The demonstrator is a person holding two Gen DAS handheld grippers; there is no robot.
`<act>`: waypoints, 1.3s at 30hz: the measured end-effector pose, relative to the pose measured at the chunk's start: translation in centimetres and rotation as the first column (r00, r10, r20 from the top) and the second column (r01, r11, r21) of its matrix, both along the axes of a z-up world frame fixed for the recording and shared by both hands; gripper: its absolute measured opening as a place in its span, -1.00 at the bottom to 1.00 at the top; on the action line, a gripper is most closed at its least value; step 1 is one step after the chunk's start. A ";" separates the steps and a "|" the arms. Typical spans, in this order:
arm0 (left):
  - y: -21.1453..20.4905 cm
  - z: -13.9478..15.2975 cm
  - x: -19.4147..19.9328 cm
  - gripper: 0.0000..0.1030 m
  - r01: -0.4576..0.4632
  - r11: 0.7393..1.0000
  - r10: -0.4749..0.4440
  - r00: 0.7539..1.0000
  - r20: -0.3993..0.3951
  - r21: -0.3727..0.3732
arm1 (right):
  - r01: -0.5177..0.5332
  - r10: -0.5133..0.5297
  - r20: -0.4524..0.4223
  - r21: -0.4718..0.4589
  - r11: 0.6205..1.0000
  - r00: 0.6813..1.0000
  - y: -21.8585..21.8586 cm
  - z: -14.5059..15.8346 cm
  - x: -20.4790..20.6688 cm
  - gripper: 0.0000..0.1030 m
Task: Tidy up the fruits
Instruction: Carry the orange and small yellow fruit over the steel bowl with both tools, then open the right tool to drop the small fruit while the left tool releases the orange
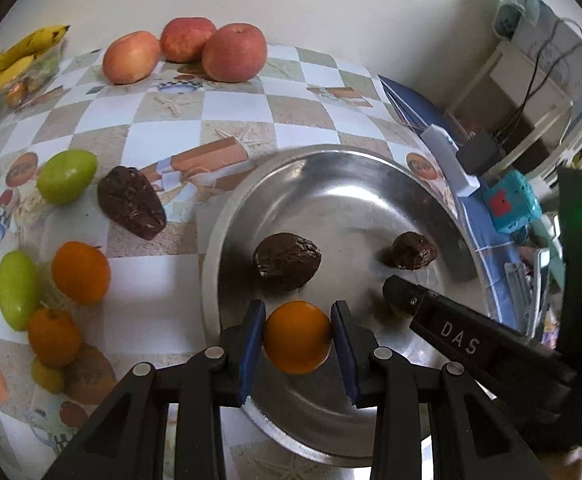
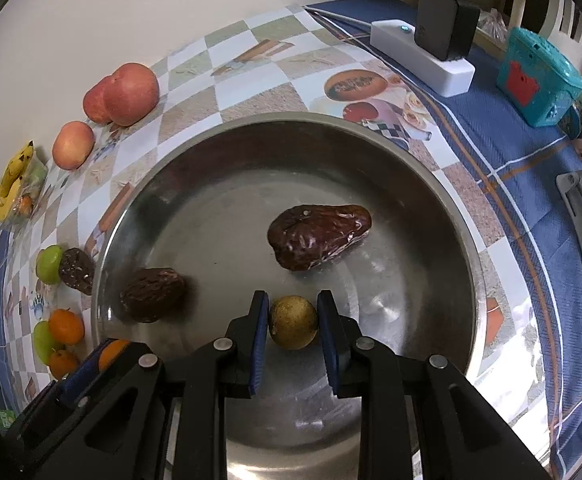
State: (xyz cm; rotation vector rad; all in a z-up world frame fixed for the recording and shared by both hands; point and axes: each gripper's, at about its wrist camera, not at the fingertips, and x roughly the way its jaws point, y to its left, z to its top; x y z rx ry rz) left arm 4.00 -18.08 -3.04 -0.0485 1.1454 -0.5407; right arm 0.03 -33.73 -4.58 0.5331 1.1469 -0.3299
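Partly done: 2 dates point(image 2: 318, 237) in bowl point(image 2: 443, 200). L tool point(image 1: 297, 334) grasping orange point(image 1: 297, 338), R tool point(image 2: 293, 322) clenched on brown fruit point(image 2: 293, 322), both over bowl. Left on table point(image 1: 235, 120): apples point(image 1: 233, 52), green fruits point(image 1: 66, 176), 1 date etc.

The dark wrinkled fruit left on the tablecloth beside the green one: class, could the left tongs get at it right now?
Probably not yet: the left tongs are shut on a small orange over the metal bowl. The dark fruit itself lies uncovered.
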 end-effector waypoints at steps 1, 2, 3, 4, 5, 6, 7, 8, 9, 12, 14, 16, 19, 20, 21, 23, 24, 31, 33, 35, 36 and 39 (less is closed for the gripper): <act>-0.2 -0.1 0.0 -0.30 0.004 1.000 -0.004 1.000 0.002 0.010 | 0.000 0.000 0.000 -0.001 1.000 1.000 0.0 0.0 0.1 -0.49; -0.4 -0.3 0.0 -0.30 0.008 1.000 -0.008 1.000 0.000 0.013 | 0.000 0.000 0.001 -0.003 1.000 1.000 0.0 -0.1 0.1 -0.49; -0.4 -0.5 0.0 -0.30 0.009 1.000 -0.009 1.000 -0.003 0.014 | -0.001 0.001 0.002 -0.004 1.000 1.000 0.0 -0.1 0.2 -0.49; -0.6 -0.6 0.0 -0.30 0.011 1.000 -0.010 1.000 -0.007 0.016 | -0.004 0.004 0.003 -0.007 1.000 1.000 0.1 -0.1 0.2 -0.49; -0.6 -0.7 0.0 -0.30 0.012 1.000 -0.012 1.000 -0.008 0.019 | -0.006 0.006 0.004 -0.009 1.000 1.000 0.1 -0.1 0.2 -0.49; -0.8 -0.7 -0.1 -0.30 0.016 1.000 -0.016 1.000 -0.004 0.027 | -0.006 0.006 0.004 -0.010 1.000 1.000 0.1 -0.2 0.3 -0.49; -0.9 -0.8 -0.1 -0.30 0.018 0.999 -0.018 1.000 0.000 0.035 | -0.006 0.006 0.005 -0.010 1.000 1.000 0.1 -0.2 0.3 -0.49; -1.0 -0.7 -0.2 -0.30 0.022 0.999 -0.022 1.000 0.008 0.044 | -0.004 0.004 0.006 -0.009 1.000 1.000 0.1 -0.2 0.3 -0.49; -1.0 -0.7 -0.2 -0.30 0.024 0.999 -0.024 1.000 0.009 0.047 | -0.003 0.003 0.007 -0.008 1.000 1.000 0.2 -0.2 0.4 -0.49; -1.0 -0.7 -0.1 -0.30 0.024 0.999 -0.024 1.000 0.007 0.042 | -0.002 0.002 0.007 -0.007 1.000 1.000 0.2 -0.3 0.5 -0.49; -1.1 -0.7 -0.1 -0.29 0.024 0.999 -0.024 1.000 0.004 0.042 | -0.002 0.002 0.005 -0.007 1.000 1.000 0.2 -0.3 0.5 -0.49; -1.0 -0.7 -0.1 -0.29 0.023 0.999 -0.023 1.000 0.001 0.039 | 0.001 -0.001 0.004 -0.005 1.000 1.000 0.1 -0.3 0.5 -0.49; -0.8 -0.6 0.1 -0.27 0.015 1.000 -0.014 1.000 -0.019 0.021 | 0.002 -0.002 0.005 -0.002 1.000 1.000 0.1 -0.3 0.4 -0.44; -0.8 -0.6 0.1 -0.27 0.015 1.000 -0.014 1.000 -0.021 0.019 | 0.002 -0.002 0.003 -0.004 1.000 1.000 0.1 -0.3 0.3 -0.36; -0.8 -0.5 0.1 -0.27 0.016 1.000 -0.016 1.000 -0.022 0.020 | 0.002 -0.002 0.000 -0.008 1.000 1.000 0.1 -0.2 0.4 -0.31; -0.6 -0.2 0.1 -0.27 0.011 1.000 -0.011 1.000 -0.011 0.022 | -0.002 0.002 -0.004 -0.015 1.000 1.000 0.3 -0.2 0.4 -0.24; -0.5 0.0 0.1 -0.27 0.010 1.000 -0.010 1.000 -0.007 0.018 | -0.004 0.003 -0.003 -0.017 1.000 1.000 0.4 -0.1 0.4 -0.24; -0.1 1.7 0.0 -0.10 0.004 1.000 -0.004 1.000 0.010 -0.011 | 0.002 0.000 0.035 -0.051 0.999 0.999 0.6 1.7 0.2 -0.10; 0.1 2.0 0.1 -0.10 -0.002 1.000 0.002 1.000 0.013 -0.009 | 0.003 0.000 0.047 -0.063 0.998 0.999 0.7 2.2 0.2 -0.10; 0.5 2.3 0.2 -0.09 -0.015 1.000 0.015 1.000 0.015 0.004 | 0.004 0.000 0.057 -0.068 0.998 0.998 0.7 2.6 0.1 -0.10; 0.8 2.4 0.3 -0.09 -0.030 0.999 0.029 0.999 0.015 0.019 | 0.006 -0.002 0.064 -0.068 0.998 0.998 0.8 2.8 0.1 -0.10; 2.1 2.6 0.6 -0.09 -0.070 0.997 0.069 0.997 0.015 0.032 | 0.011 -0.005 0.073 -0.081 0.997 0.997 0.8 3.3 0.0 -0.10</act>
